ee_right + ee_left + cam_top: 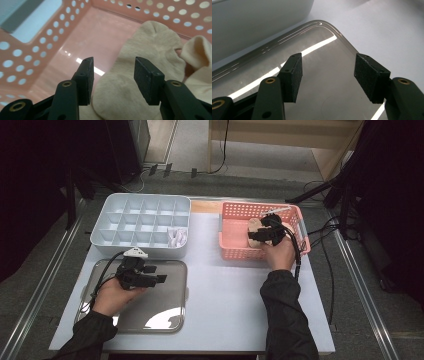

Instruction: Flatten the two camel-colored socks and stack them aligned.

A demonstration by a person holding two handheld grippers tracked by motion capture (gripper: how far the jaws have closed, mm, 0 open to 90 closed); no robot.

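The right hand-held gripper (113, 80), jaws apart over the beige sock (140, 82) in the pink basket (235, 251), should drop lower and pinch one layer, while the left hand-held gripper (329, 75) waits agape over the steel tray (165, 315) at seven o'clock.

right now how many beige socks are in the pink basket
2 can be made out. One sock lies flat on the pink basket floor, under the open right hand-held gripper. A second sock is bunched beside it. More may be hidden underneath.
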